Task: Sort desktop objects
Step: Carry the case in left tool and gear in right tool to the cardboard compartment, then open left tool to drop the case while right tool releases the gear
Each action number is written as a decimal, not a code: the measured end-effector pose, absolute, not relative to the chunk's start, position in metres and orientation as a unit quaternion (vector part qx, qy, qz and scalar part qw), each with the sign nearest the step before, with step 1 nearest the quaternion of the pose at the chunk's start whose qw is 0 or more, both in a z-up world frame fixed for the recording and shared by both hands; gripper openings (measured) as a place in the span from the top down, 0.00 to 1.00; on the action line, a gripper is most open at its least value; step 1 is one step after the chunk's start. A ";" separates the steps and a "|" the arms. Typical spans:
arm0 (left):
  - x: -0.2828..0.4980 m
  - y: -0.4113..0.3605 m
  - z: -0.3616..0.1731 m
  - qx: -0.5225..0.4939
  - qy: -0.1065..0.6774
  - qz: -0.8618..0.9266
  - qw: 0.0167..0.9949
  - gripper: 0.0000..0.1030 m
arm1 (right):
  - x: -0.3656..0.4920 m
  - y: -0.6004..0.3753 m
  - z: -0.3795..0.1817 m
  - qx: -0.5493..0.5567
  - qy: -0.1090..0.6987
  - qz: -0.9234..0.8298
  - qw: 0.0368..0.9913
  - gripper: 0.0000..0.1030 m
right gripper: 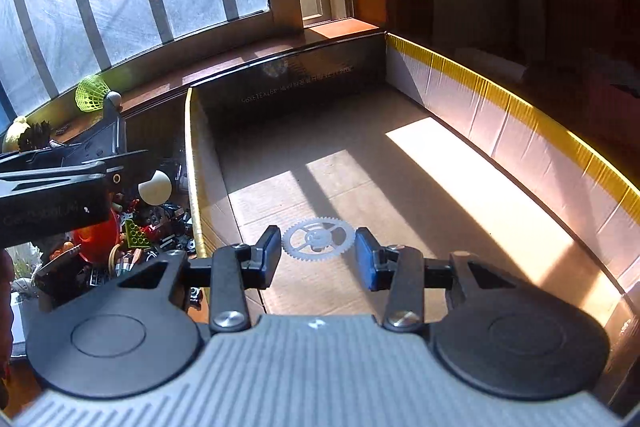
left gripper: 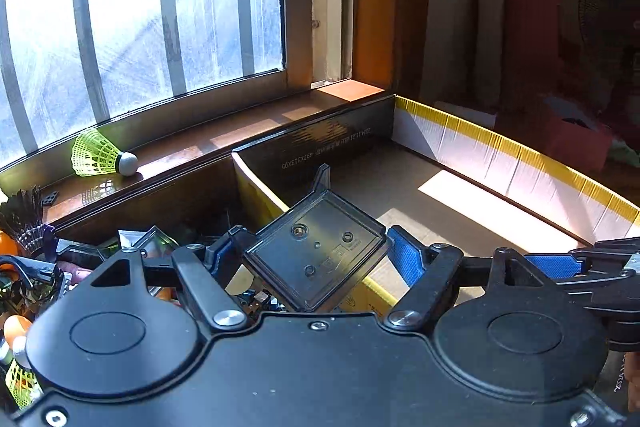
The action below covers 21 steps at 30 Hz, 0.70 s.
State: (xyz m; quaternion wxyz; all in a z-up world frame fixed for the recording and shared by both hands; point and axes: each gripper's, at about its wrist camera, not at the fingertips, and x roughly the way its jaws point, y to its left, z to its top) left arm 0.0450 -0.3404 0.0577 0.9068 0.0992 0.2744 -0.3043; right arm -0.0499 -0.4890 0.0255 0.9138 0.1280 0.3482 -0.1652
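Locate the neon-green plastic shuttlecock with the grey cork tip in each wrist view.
Left wrist: the neon-green plastic shuttlecock lies on its side on the wooden windowsill, far left.
Right wrist: upper left on the same sill, its tip partly hidden behind the left gripper.
Shared landmark: the yellow-edged cardboard box.

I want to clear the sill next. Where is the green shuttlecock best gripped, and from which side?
Probably the grey head, from above, jaws across it. The shuttlecock lies on its side on the sill, head to the right; the mesh skirt looks soft and may bend.
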 end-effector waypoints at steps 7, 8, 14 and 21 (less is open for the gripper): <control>0.056 -0.390 0.052 0.119 0.280 -0.337 0.891 0.27 | -0.051 -0.524 0.013 0.151 0.364 -0.202 0.897 0.56; 0.056 -0.395 0.050 0.120 0.283 -0.340 0.889 0.27 | -0.051 -0.528 0.012 0.155 0.365 -0.205 0.895 0.56; 0.062 -0.425 0.036 0.131 0.297 -0.351 0.878 0.27 | -0.050 -0.547 0.005 0.162 0.376 -0.224 0.884 0.56; 0.066 -0.443 0.024 0.137 0.310 -0.353 0.872 0.27 | -0.049 -0.561 -0.002 0.168 0.388 -0.233 0.876 0.56</control>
